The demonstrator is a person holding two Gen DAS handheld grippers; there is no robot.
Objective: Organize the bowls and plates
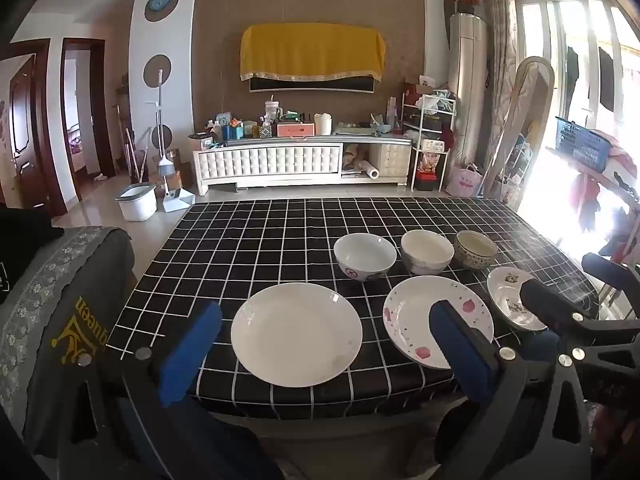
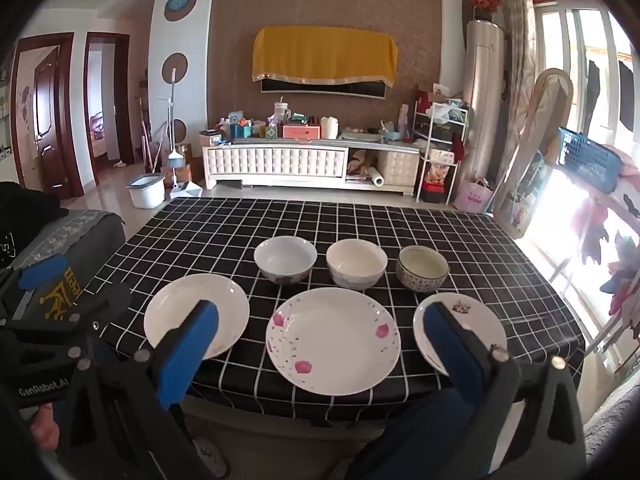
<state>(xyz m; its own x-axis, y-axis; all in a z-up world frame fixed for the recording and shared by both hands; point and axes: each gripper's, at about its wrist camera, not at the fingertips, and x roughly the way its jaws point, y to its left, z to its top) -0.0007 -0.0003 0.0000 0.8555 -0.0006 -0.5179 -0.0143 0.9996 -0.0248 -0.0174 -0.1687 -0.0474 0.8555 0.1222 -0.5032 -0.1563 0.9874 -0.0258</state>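
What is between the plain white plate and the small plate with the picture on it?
The round white plate with pink petals lies between them, seen best in the right wrist view.

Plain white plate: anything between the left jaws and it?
Nothing visible. The left gripper hangs open at the table's near edge, and the plain white plate lies flat on the checked tablecloth straight ahead between the jaws. The petal plate lies apart to its right, and the bowls stand behind.

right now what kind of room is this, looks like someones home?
Most likely a lived-in home living room. A cloth-draped screen hangs above a cluttered low white cabinet, a mop leans by the wall, and plates and bowls sit on a table with a black checked tablecloth.
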